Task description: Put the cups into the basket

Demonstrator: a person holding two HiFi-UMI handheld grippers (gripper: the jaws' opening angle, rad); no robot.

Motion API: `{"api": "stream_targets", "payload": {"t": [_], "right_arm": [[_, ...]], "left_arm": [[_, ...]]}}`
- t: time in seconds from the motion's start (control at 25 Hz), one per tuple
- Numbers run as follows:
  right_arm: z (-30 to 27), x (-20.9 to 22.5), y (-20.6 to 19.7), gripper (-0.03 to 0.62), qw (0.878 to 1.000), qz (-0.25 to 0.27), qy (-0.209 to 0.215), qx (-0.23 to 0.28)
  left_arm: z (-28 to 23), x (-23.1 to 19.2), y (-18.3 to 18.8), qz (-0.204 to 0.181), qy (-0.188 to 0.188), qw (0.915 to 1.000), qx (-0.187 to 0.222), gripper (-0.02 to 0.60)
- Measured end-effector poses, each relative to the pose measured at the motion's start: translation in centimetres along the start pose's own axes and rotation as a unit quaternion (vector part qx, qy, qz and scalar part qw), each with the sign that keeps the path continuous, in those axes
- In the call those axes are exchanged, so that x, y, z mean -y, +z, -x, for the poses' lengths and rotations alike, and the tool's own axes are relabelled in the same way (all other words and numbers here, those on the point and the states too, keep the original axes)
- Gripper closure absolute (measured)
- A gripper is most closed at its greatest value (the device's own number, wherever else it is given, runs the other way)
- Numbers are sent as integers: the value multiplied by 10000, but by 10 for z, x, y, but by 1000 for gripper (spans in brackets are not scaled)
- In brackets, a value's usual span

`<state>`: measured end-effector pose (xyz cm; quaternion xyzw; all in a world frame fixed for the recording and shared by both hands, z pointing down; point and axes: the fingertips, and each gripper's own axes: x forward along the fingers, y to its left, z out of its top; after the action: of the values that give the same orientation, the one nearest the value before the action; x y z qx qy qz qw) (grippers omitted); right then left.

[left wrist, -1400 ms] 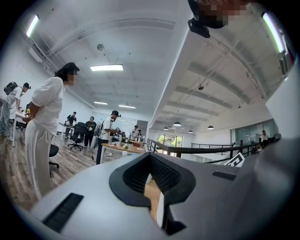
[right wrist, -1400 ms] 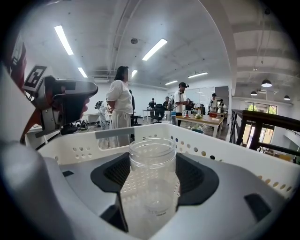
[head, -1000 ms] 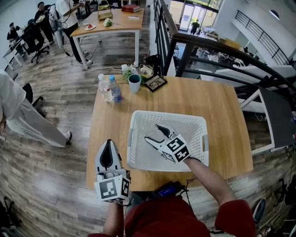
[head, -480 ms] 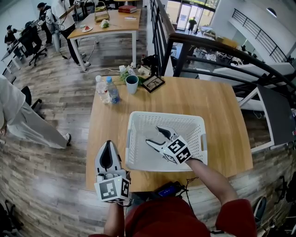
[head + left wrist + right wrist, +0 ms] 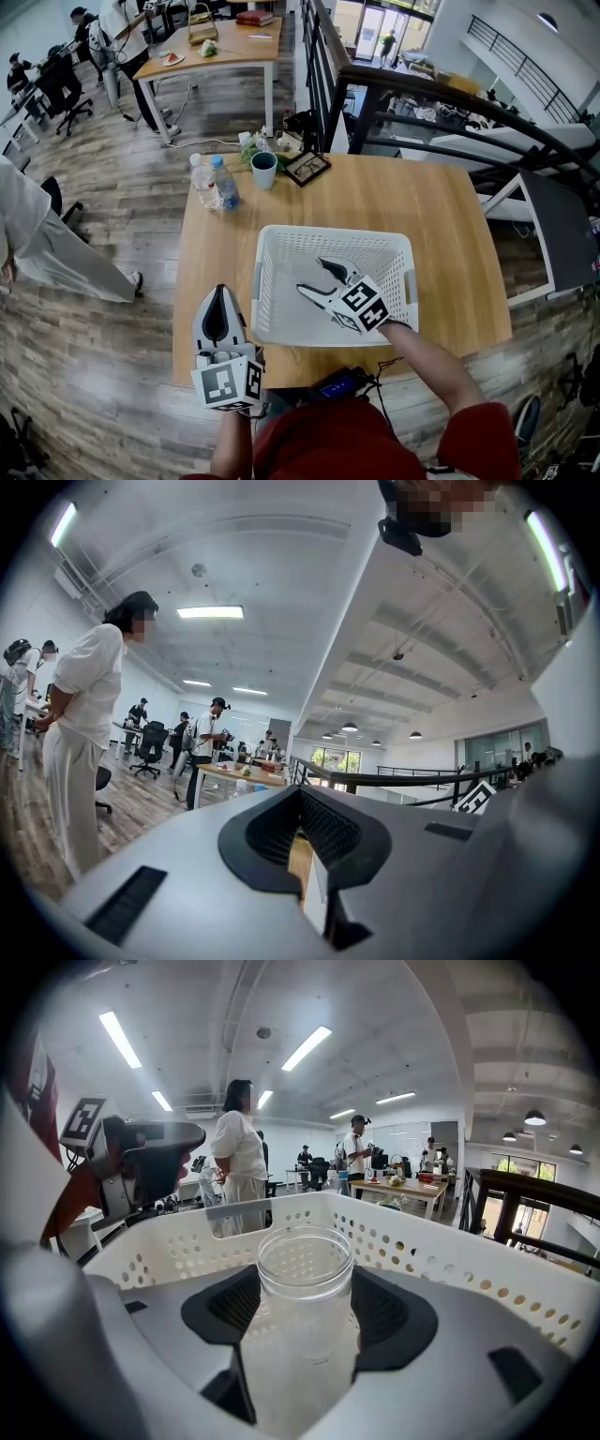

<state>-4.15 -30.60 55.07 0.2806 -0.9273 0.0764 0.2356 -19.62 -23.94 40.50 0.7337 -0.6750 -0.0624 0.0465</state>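
The fingers (image 5: 223, 1309) of the right gripper (image 5: 306, 1290) are squeezed onto a clear cup (image 5: 302, 1354), one black pad on each side of it. The cup stands up straight between them, with its open mouth at the top. It is down inside the white basket (image 5: 450, 1262), and the basket's wall with its little holes goes all around behind it.

From the head view, the right gripper (image 5: 315, 276) reaches into the basket (image 5: 333, 231) from the near side. The basket sits on the wooden table (image 5: 431, 202), close to the near edge.

The left gripper (image 5: 221, 291) is at the near left corner of the table, just beside the basket but outside it. In the left gripper view, its fingers (image 5: 258, 832) are closed together with only a thin slit between them, and they hold nothing.

At the far left of the table stands a teal cup (image 5: 264, 170), well apart from the basket. Near it are two water bottles (image 5: 225, 182) and a small picture frame (image 5: 307, 168).
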Motion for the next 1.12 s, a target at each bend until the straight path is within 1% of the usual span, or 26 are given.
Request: {"api": "stream_targets", "payload": {"t": [0.16, 0.88, 1.12], "right_arm": [[1, 0, 0, 299, 10000, 34, 21, -11], [1, 0, -1, 299, 9999, -108, 88, 86], [0, 4, 0, 299, 9996, -228, 29, 153]], "left_arm": [[0, 3, 1, -19, -11, 10000, -10, 581], [-1, 1, 1, -90, 22, 10000, -11, 581], [-2, 2, 3, -90, 21, 10000, 29, 581]]}}
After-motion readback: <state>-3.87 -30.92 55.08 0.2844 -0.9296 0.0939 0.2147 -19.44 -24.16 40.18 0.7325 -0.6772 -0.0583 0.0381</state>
